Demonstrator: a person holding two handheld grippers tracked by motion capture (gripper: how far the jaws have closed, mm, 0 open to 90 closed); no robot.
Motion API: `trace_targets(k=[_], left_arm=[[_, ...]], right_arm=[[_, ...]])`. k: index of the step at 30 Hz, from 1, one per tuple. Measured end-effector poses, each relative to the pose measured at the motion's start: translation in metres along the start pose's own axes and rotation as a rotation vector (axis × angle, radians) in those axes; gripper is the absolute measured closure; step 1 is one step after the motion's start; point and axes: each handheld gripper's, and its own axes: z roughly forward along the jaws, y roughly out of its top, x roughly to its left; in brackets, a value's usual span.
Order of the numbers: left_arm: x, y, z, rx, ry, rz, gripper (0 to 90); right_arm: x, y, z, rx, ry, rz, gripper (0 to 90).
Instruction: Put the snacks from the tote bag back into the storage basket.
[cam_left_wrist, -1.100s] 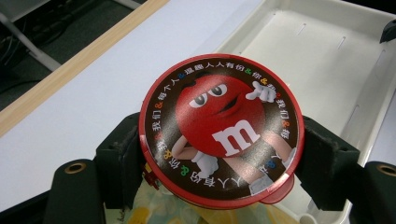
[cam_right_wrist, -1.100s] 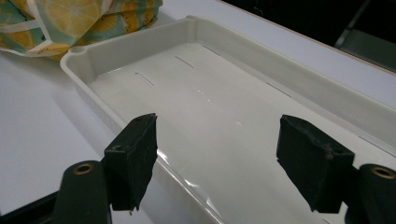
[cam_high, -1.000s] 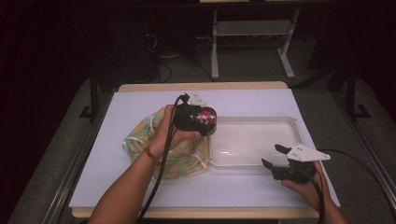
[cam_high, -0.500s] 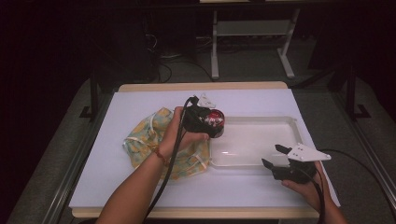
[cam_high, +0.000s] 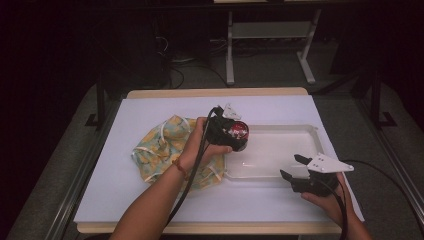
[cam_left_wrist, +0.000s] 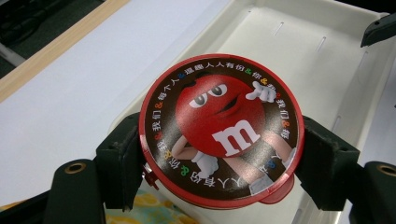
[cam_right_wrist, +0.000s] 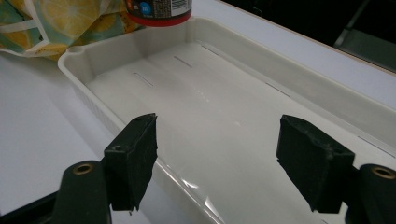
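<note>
While the left gripper clamps one round red candy tub between both pads, that tub sits at the centre of the high view, over the left end wall of the single white tray. One yellow-patterned cloth bag lies left of centre on the one white table cover, touching the tray's left end. Two grippers are counted: the right gripper hovers at the lower right of the high view, jaws spread with nothing between them.

The left gripper view shows the tub's printed lid, a red cartoon figure ringed with small characters, which the high view leaves blurred. The right gripper view catches the tub's barcoded side at its top edge, seemingly held clear above the tray's rim, and thin slots in the tray floor.
</note>
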Motion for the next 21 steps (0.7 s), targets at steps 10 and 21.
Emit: trace_targets(k=[10, 21], left_arm=[[-0.005, 0.004, 0.010, 0.013, -0.012, 0.005, 25.7], [-0.006, 0.001, 0.022, 0.030, -0.025, 0.000, 25.7]], right_arm=[[0.000, 0.001, -0.002, -0.008, -0.001, 0.000, 28.3], [0.000, 0.000, -0.003, -0.007, -0.012, 0.000, 28.4]])
